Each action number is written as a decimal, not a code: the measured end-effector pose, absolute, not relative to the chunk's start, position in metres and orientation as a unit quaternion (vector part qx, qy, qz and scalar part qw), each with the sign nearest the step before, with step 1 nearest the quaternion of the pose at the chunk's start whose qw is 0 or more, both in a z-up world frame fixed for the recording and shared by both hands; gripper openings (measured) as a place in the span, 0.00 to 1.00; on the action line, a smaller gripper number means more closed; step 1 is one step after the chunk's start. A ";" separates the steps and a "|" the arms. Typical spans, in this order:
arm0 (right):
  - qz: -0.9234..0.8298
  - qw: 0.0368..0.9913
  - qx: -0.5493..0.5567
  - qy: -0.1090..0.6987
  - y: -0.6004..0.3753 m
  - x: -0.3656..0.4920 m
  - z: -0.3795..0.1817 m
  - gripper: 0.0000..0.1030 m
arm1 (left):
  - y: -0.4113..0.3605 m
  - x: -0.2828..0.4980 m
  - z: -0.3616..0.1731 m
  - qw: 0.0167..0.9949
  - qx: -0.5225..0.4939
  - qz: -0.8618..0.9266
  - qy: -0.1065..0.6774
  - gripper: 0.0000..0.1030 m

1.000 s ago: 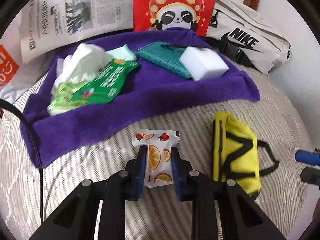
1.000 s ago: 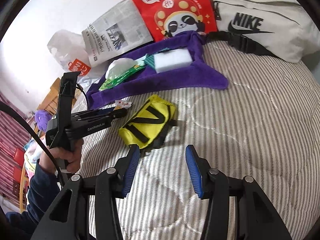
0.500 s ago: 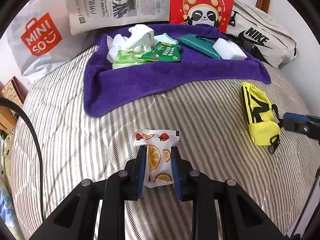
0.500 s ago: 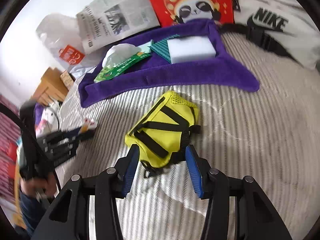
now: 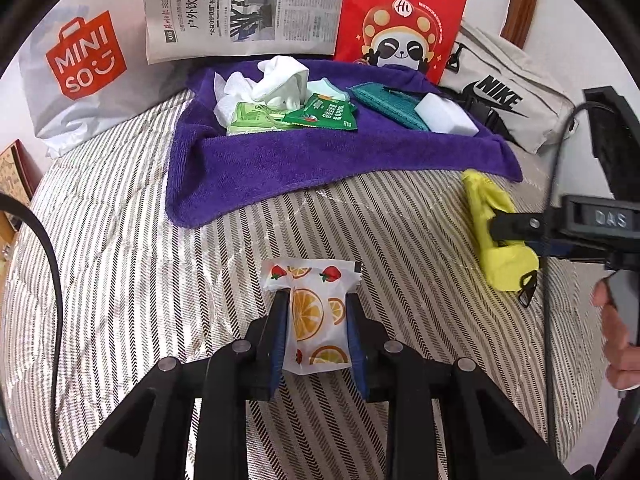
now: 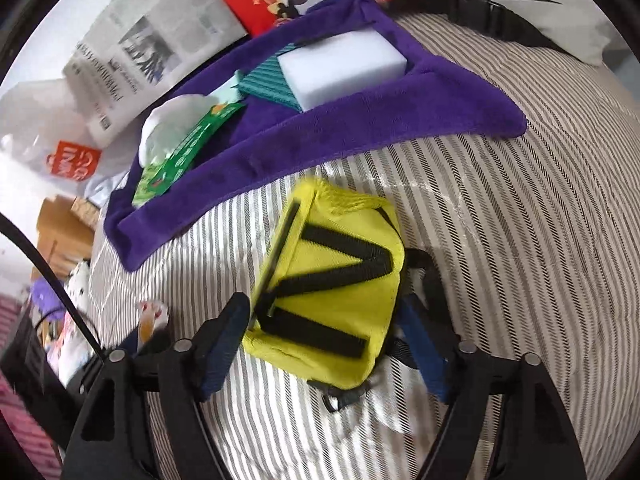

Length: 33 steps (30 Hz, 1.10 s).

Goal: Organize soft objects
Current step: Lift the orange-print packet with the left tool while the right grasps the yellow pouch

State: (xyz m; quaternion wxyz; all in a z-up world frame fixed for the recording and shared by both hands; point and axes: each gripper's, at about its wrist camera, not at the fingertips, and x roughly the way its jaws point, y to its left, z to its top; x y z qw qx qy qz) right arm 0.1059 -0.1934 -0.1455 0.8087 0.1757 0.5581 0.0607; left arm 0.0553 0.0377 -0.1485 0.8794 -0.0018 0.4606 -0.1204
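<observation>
A small tissue pack (image 5: 316,316), white plastic printed with orange slices and strawberries, sits pinched between the blue-padded fingers of the left gripper (image 5: 316,320), its crimped top sticking out past the fingertips above the striped quilted bedcover (image 5: 120,280). To the right, a yellow fabric pouch (image 6: 336,300) with black webbing straps lies on the bedcover between the spread fingers of the right gripper (image 6: 324,344); the left pad (image 6: 224,344) is at the pouch's zipped edge, the right one just beside its other side, and the blur leaves it unclear whether either presses in. The jaws stand wide, not yet clamped on it. From the left wrist view the pouch (image 5: 496,232) appears as a narrow yellow roll with the other gripper's arm laid across it. Beyond both, a plush purple towel (image 5: 320,160) carries a white sponge block (image 5: 444,114), a teal ribbed cloth (image 5: 384,100), a green packet (image 5: 324,114) and crumpled white tissue (image 5: 276,80). A newspaper (image 5: 240,4), a red panda bag (image 5: 400,20), a white shopping bag (image 5: 80,64) and a beige sling bag (image 5: 508,100) line the back.
</observation>
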 end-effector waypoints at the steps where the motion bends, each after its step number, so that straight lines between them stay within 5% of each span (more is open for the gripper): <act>1: 0.058 0.811 0.176 0.555 -0.190 0.107 -0.146 0.86 | 0.038 0.055 -0.149 0.880 -0.004 -0.122 0.460 0.25; 11: 0.025 0.857 0.010 0.514 -0.145 0.106 -0.157 0.91 | 0.041 0.048 -0.147 0.879 -0.018 -0.128 0.458 0.25; 22: 0.132 0.856 0.015 0.499 -0.190 0.089 -0.144 0.61 | 0.040 0.042 -0.147 0.880 -0.010 -0.117 0.461 0.27; 33: 0.109 0.864 -0.014 0.492 -0.198 0.079 -0.153 0.71 | 0.031 0.041 -0.146 0.879 0.008 -0.095 0.466 0.28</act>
